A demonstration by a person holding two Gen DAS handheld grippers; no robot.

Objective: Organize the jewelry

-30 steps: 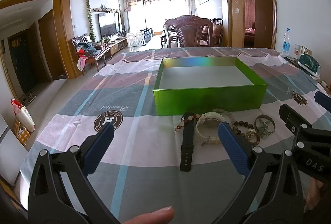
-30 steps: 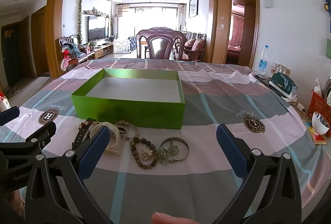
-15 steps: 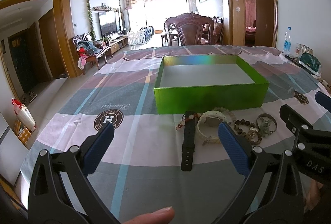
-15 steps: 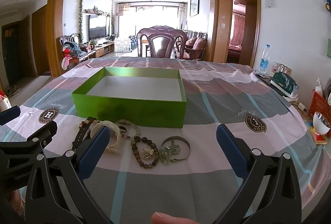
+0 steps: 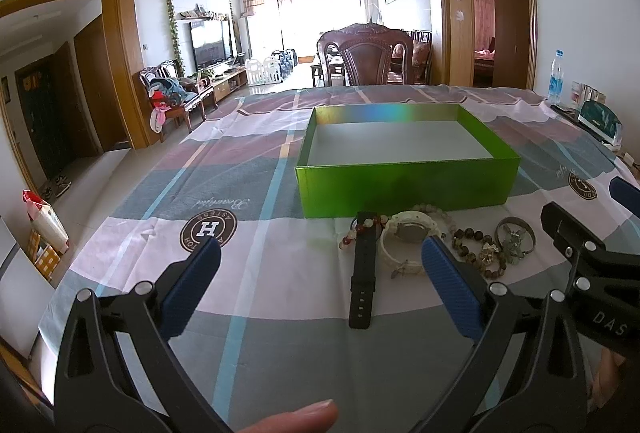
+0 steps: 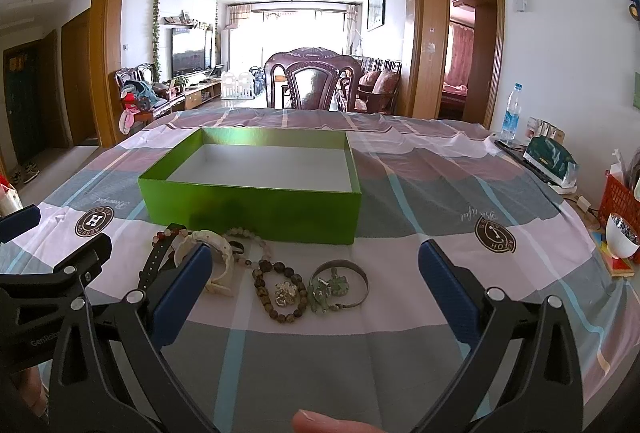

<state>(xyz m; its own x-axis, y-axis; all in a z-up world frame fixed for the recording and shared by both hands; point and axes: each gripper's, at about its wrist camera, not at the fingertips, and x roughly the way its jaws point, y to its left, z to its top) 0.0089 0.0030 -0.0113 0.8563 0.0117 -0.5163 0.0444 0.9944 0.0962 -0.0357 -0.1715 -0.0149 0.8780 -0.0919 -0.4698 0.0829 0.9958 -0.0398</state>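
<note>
In front of the green box [image 6: 256, 209], the jewelry is lying in a row on the desk [image 6: 420, 193]: black watch [image 5: 363, 273], white watch [image 5: 406, 237], brown bead bracelet [image 6: 280, 291], and what looks like a silver bangle [image 6: 340, 283]. The left gripper [image 5: 320, 265] and right gripper [image 6: 310, 275] are hovering before the box, fingers spread apart, holding nothing.

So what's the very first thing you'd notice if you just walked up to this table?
The bright green box, open and with nothing in it, sitting in the middle of the checked tablecloth. Right in front of it lies a row of jewelry: a black watch strap, a white watch, a dark bead bracelet and a silver bangle.
</note>
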